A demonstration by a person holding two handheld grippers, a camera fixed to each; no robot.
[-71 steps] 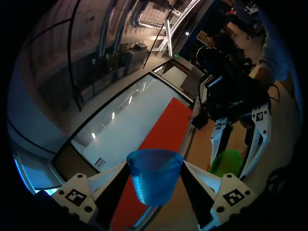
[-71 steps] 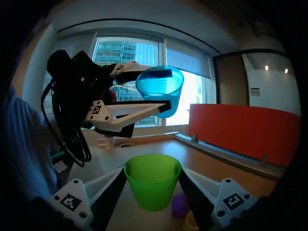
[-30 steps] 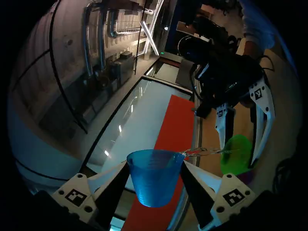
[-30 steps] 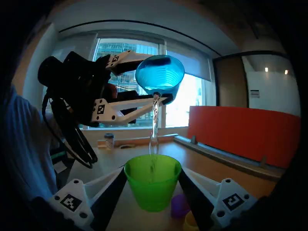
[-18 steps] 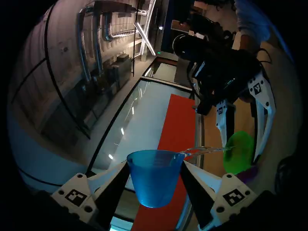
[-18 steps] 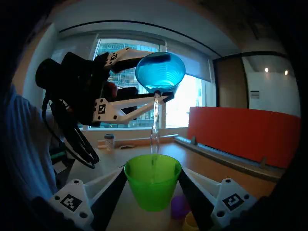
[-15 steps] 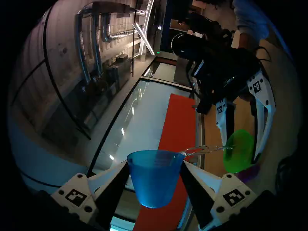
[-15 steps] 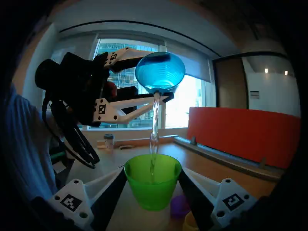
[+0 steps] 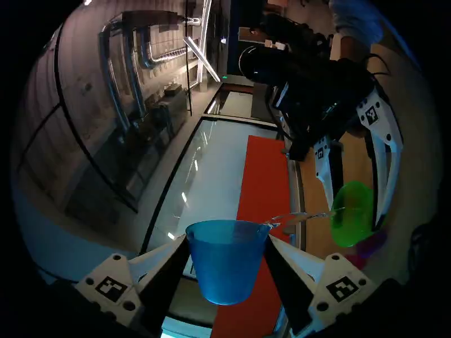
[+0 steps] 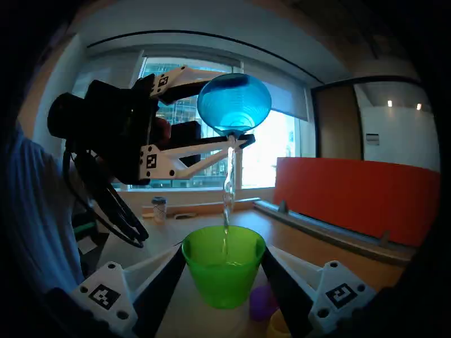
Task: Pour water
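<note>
My left gripper (image 9: 227, 265) is shut on a translucent blue cup (image 9: 227, 267), tipped far over. A thin stream of water (image 10: 228, 191) falls from the blue cup (image 10: 234, 105) into the green cup (image 10: 224, 271) below it. My right gripper (image 10: 224, 276) is shut on that green cup and holds it upright above the wooden table (image 10: 315, 239). In the left gripper view the green cup (image 9: 350, 214) sits between the right gripper's white fingers (image 9: 389, 163), with the water stream (image 9: 299, 216) reaching its rim. Some water lies in the green cup.
A small purple cup (image 10: 260, 301) and a yellow one (image 10: 279, 324) sit on the table under the green cup. An orange partition (image 10: 361, 188) runs along the table's right side. A small jar (image 10: 159, 207) stands by the window. A person's blue sleeve (image 10: 34, 225) is at the left.
The blue cup has tilted further, from level 2.4 s ago to steeply tipped now. Water began flowing and keeps streaming into the green cup, which has stayed in place.
</note>
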